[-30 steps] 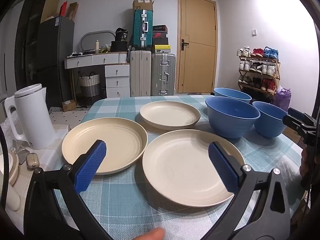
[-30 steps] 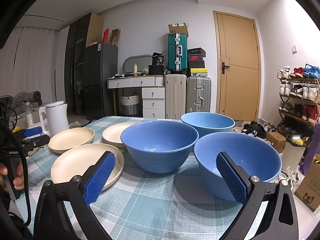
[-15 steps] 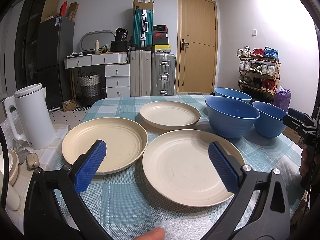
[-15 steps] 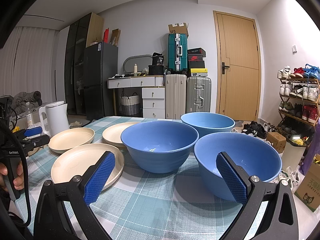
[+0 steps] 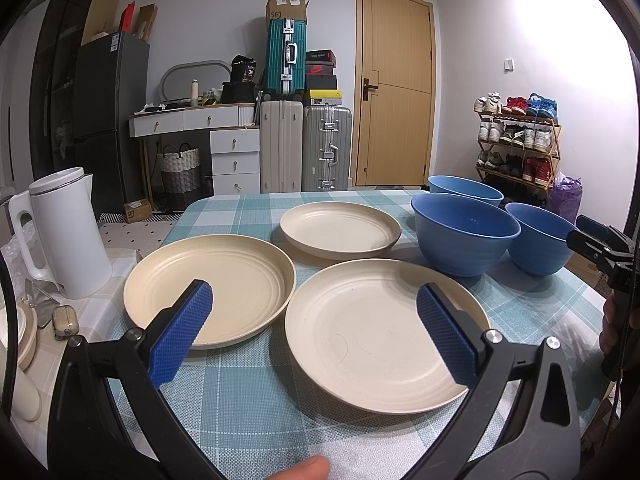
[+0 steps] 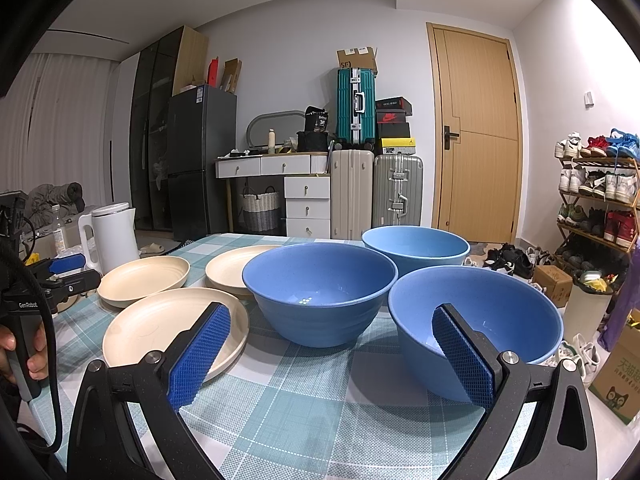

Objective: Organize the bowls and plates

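Both grippers, your left gripper and right gripper, hang spread wide above the checked tablecloth, gripping nothing.

Your left one points level over the nearest cream plate, its left pad in front of the left plate; a third plate sits further back, and all three lie flat and apart from each other. Your right one faces the three blue bowls: the near bowl behind its right pad, the middle bowl just beside it, the far bowl partly hidden behind both. Your left hand wraps the handle at the frame edge; only a fingertip shows at the bottom of the left view. A white kettle stands left of the plates.
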